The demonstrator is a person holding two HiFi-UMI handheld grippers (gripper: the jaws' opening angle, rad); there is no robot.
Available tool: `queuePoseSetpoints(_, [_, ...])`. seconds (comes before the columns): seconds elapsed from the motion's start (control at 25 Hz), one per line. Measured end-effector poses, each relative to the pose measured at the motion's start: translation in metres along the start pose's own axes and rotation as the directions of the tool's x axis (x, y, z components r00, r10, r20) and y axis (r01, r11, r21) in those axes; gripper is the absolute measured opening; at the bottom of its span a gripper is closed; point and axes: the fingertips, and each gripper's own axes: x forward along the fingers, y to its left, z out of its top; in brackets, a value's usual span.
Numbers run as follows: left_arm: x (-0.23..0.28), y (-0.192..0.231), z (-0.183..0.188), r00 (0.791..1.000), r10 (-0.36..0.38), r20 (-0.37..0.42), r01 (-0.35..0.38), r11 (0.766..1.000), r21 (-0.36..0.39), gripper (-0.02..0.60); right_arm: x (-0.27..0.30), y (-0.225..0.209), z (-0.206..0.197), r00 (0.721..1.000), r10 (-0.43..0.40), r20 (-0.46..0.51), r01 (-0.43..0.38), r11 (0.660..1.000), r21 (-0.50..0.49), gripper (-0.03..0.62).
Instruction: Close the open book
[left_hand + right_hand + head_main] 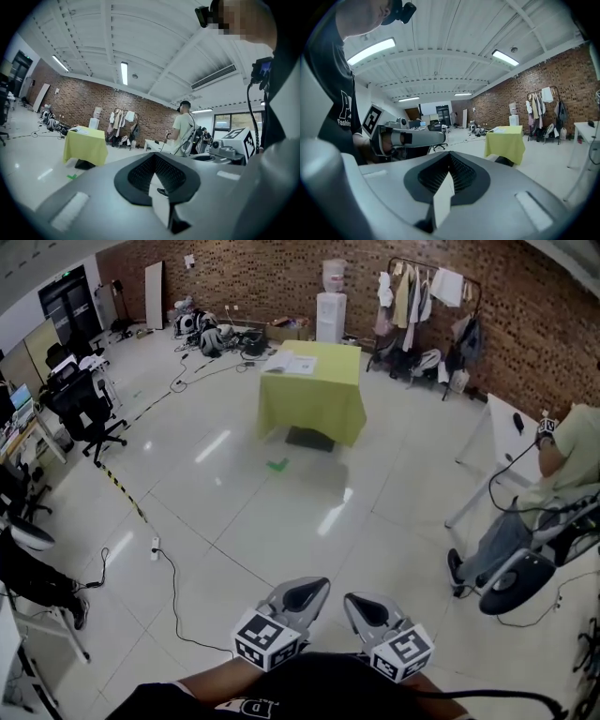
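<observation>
1. Grippers first: we're holding the left gripper (305, 594) and right gripper (367, 608) side by side close to our body. Both have their jaws together with nothing between them, probably because we're just carrying them, well apart from the table (314, 404).
2. The open book (291, 363) is lying by the tabletop's left edge.
3. The head view is showing the spread pages from above. The gripper views are looking level, catching only the table's side, a sliver of book, and the other gripper's marker cube (243, 140).
</observation>
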Motion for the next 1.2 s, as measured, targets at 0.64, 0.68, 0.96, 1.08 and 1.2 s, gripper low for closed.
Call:
queuePoseSetpoints(0.64, [-0.064,0.110,0.010,1.000,0.012,-0.028,-0.013,0.999,-0.044,0.008,0.124,0.050,0.012,0.995,0.043,-0.093,-0.045,0.999,-0.019,0.008])
queuePoseSetpoints(0.68, [-0.072,0.117,0.009,0.999,0.030,-0.028,-0.031,0.998,-0.045,0.008,0.130,0.056,0.010,0.993,0.054,-0.104,-0.057,0.998,-0.021,0.008])
queuePoseSetpoints(0.96, [-0.113,0.156,0.013,0.993,0.116,0.005,-0.115,0.992,-0.059,0.008,0.181,0.091,0.011,0.980,0.146,-0.137,-0.153,0.987,-0.043,0.008])
queuePoseSetpoints(1.08, [-0.127,0.165,0.015,0.988,0.153,0.017,-0.151,0.986,-0.075,0.008,0.191,0.103,0.012,0.974,0.175,-0.146,-0.183,0.982,-0.044,0.008])
queuePoseSetpoints(1.2, [-0.135,0.171,0.017,0.983,0.179,0.031,-0.176,0.982,-0.072,0.008,0.193,0.111,0.014,0.971,0.194,-0.141,-0.205,0.977,-0.066,0.008])
